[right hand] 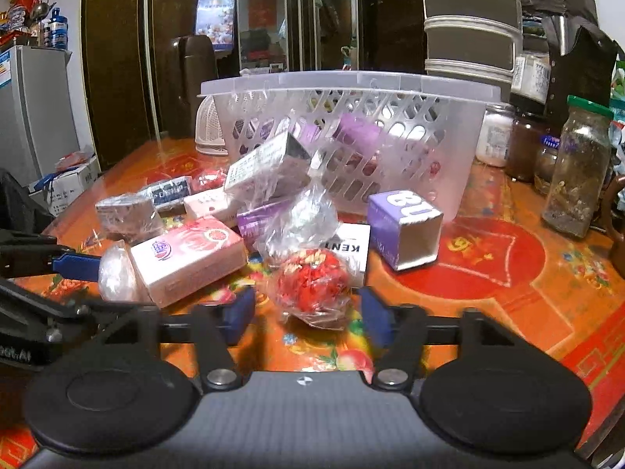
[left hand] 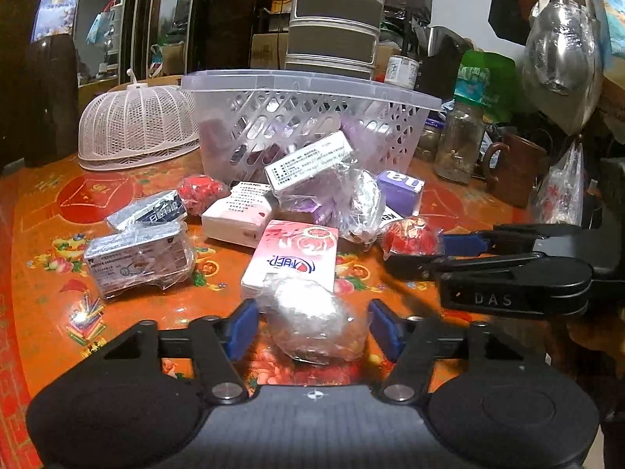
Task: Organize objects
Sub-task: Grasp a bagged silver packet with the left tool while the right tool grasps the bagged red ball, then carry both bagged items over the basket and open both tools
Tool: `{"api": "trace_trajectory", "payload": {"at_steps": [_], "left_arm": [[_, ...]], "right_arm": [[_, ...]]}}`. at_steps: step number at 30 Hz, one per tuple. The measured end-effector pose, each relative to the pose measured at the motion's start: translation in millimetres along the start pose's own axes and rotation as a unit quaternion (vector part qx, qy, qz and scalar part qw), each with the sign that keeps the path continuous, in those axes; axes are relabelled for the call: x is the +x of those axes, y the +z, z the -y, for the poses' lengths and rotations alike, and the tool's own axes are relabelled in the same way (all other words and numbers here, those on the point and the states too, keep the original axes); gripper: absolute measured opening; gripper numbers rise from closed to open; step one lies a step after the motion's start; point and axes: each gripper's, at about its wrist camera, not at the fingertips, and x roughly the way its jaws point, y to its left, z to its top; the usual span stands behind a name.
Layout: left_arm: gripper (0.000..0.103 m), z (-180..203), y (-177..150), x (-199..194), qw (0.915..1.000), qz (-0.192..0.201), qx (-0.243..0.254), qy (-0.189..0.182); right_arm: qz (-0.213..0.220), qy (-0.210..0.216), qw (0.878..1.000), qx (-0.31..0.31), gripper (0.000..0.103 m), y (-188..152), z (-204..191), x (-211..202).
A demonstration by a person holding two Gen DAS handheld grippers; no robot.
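A clear plastic basket stands at the back of the orange table, also in the right wrist view. Boxes and wrapped items lie scattered before it. My left gripper is open, its fingers either side of a clear-wrapped white ball, in front of a pink box. My right gripper is open around a wrapped red ball; it also shows in the left wrist view. A purple box lies on its side to the right.
A mesh food cover sits left of the basket. Glass jars, a brown mug and stacked tins crowd the back right. Silver wrapped boxes lie at the left. A second red ball lies behind them.
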Motion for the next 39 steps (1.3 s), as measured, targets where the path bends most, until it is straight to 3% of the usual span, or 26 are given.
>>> {"api": "trace_trajectory", "payload": {"at_steps": [3, 10, 23, 28, 31, 34, 37, 39], "left_arm": [[0.054, 0, 0, -2, 1.0, 0.007, 0.001, -0.002], [0.053, -1, -1, -16, 0.9985, 0.051, 0.0, -0.018], [0.052, -12, 2, -10, 0.9973, 0.051, -0.036, -0.036], [0.051, -17, 9, -23, 0.9947, 0.091, -0.044, -0.021], [0.051, -30, 42, -46, 0.9887, 0.127, -0.065, -0.047], [0.051, -32, 97, -55, 0.9841, 0.166, -0.048, -0.042], [0.051, -30, 156, -36, 0.9828, 0.17, -0.042, -0.06], [0.051, -33, 187, -3, 0.9866, 0.14, -0.061, -0.057]], "right_arm": [[0.003, 0.008, 1.0, 0.008, 0.048, 0, 4, -1], [0.051, 0.01, 0.999, 0.015, 0.047, -5, 5, -12], [0.067, 0.028, 0.997, 0.034, 0.047, -7, 11, -14], [0.086, 0.025, 0.994, 0.055, 0.047, -3, 16, -28], [0.124, 0.046, 0.99, 0.042, 0.047, 30, 19, -57], [0.146, 0.026, 0.989, 0.007, 0.047, 83, 22, -63], [0.117, 0.04, 0.992, -0.002, 0.047, 140, 31, -40], [0.086, 0.012, 0.996, -0.01, 0.047, 167, 35, -12]]}}
